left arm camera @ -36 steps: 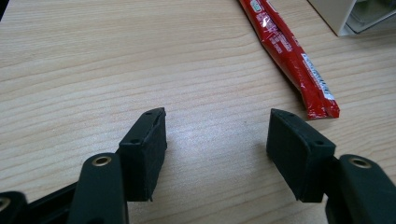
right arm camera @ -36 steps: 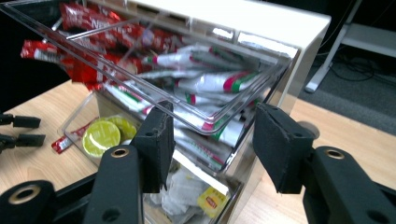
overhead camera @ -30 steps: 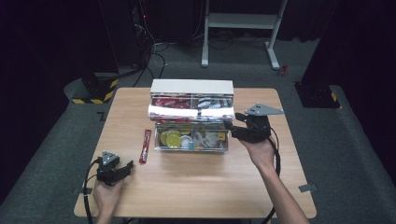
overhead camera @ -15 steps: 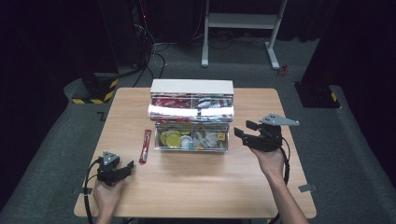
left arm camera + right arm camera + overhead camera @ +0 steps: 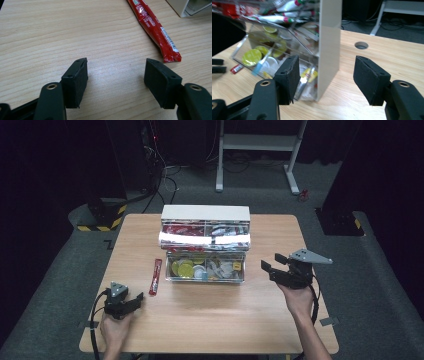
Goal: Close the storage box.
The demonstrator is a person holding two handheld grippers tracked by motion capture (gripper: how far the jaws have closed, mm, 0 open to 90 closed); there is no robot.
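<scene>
High view: one red sachet [image 5: 156,276] at 9 o'clock of clear organizer box [image 5: 206,251], long axis 12-to-6; left gripper [image 5: 131,302] spread, empty; right gripper [image 5: 267,267] just opening, empty.

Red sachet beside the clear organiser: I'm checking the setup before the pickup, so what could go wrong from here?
1. The red sachet lies flat on the table, so the left gripper, open and short of it, may slide over it rather than pinch it.
2. The right gripper stands open close to the organiser side wall; a careless swing could nudge the organiser.
</scene>
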